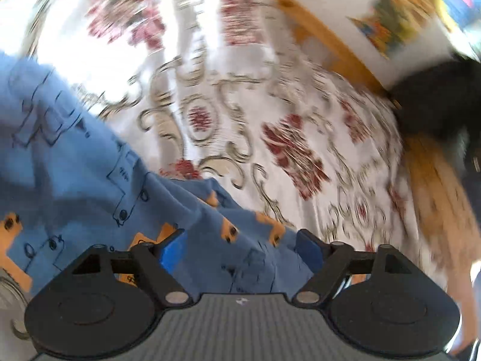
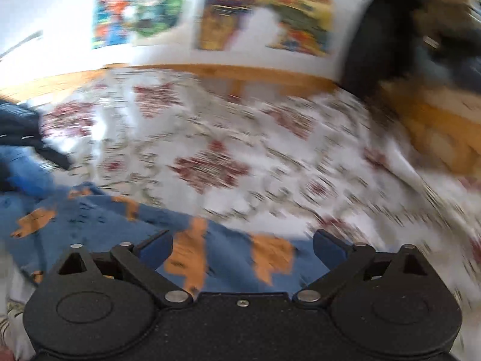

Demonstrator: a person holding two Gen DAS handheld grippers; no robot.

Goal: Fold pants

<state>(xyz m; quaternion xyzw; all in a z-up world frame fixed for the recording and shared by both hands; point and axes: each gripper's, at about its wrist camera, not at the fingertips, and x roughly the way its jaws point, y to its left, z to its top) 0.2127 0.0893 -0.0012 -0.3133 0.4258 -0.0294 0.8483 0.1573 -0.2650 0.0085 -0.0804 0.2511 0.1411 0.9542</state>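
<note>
The pants (image 1: pixel 78 174) are blue with orange patches and dark line drawings, lying rumpled on a white bedspread with red flowers. In the left wrist view my left gripper (image 1: pixel 240 251) is open just above the cloth, its blue pads apart on either side of a raised fold. In the right wrist view the same pants (image 2: pixel 99 222) spread from the lower left under my right gripper (image 2: pixel 242 251), which is also open over an edge with two orange patches. Both views are blurred by motion. Neither gripper holds anything.
The flowered bedspread (image 1: pixel 285 126) fills the middle of both views. A wooden bed frame (image 2: pixel 270 75) runs along the far side under a white wall with colourful posters (image 2: pixel 210 12). A dark object (image 1: pixel 439 102) sits at the right. A dark shape (image 2: pixel 27 132) shows at the left.
</note>
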